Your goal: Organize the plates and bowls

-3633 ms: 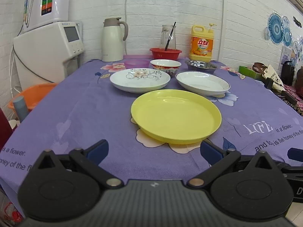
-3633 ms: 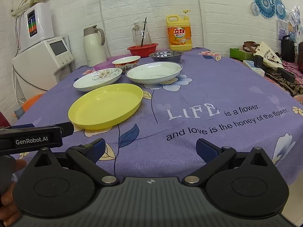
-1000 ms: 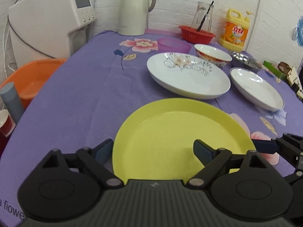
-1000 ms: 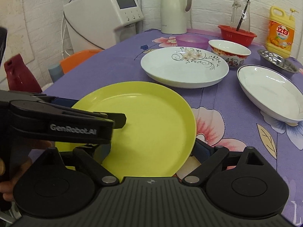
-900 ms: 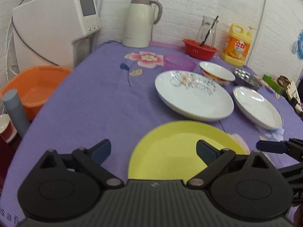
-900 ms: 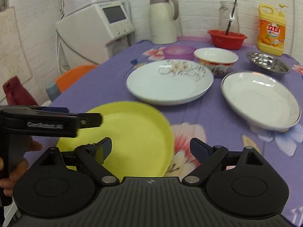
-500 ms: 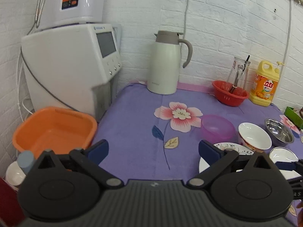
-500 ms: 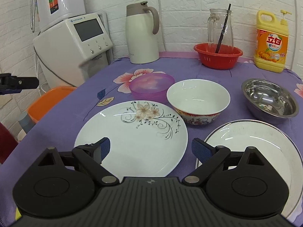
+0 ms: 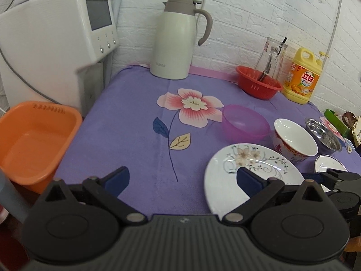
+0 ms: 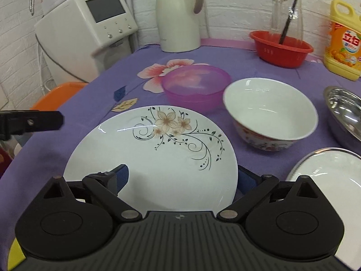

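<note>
The purple floral tablecloth (image 9: pixel 135 122) carries all the ware. A white appliance (image 9: pixel 56 45) stands off its far left corner, an orange basin (image 9: pixel 33 135) below that. A cream thermos jug (image 9: pixel 178 38) stands at the back; a red basket (image 10: pixel 282 47) and a yellow detergent bottle (image 10: pixel 344 38) line the wall. The flowered white plate (image 10: pixel 158 158) lies nearest, a purple bowl (image 10: pixel 196 85) just behind it, a white bowl (image 10: pixel 270 115) and steel bowl (image 10: pixel 343 110) to its right, a plain white plate (image 10: pixel 334 171) at near right. The right gripper (image 10: pixel 181 178) is spread wide over the flowered plate's near rim, holding nothing. The left gripper (image 9: pixel 181 179) is likewise wide and empty, its right finger over that plate.
</note>
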Action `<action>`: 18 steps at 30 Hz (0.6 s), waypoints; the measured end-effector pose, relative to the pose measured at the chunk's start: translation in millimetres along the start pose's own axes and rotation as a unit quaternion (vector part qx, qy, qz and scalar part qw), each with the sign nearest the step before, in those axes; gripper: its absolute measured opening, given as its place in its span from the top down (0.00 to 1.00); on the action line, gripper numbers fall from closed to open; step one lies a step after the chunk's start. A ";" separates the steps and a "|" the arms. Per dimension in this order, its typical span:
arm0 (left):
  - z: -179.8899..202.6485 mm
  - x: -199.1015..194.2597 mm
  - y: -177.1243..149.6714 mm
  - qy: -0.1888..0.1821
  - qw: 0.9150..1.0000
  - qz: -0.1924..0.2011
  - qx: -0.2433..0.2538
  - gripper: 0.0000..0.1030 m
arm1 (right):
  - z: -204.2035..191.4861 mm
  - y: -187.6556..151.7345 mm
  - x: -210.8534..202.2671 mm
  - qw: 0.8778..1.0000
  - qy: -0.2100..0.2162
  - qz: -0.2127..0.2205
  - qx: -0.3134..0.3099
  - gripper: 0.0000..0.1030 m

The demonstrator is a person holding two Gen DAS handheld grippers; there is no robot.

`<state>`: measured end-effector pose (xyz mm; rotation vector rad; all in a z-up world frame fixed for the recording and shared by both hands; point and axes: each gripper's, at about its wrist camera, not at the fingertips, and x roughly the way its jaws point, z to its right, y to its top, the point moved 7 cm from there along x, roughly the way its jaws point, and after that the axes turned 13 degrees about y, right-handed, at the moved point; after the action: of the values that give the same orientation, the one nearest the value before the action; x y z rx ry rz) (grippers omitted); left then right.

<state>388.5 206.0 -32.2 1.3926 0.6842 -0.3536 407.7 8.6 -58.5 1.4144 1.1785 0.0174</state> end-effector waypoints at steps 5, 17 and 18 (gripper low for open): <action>10.4 13.2 -12.8 -0.002 1.000 -0.023 0.013 0.03 | -9.1 -2.9 -2.4 0.999 -0.017 -0.004 -0.041 0.00; 40.8 39.9 -29.0 0.000 0.997 -0.048 0.055 0.26 | -3.1 -18.4 3.1 0.999 0.005 -0.016 -0.038 0.00; 42.0 39.1 -29.5 0.003 0.997 -0.046 0.062 0.27 | -1.9 -19.9 1.2 0.999 0.003 -0.012 -0.038 0.00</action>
<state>410.1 166.5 -78.4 1.4830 0.7419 -0.4716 394.9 5.7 -73.6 1.3345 1.1887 0.0486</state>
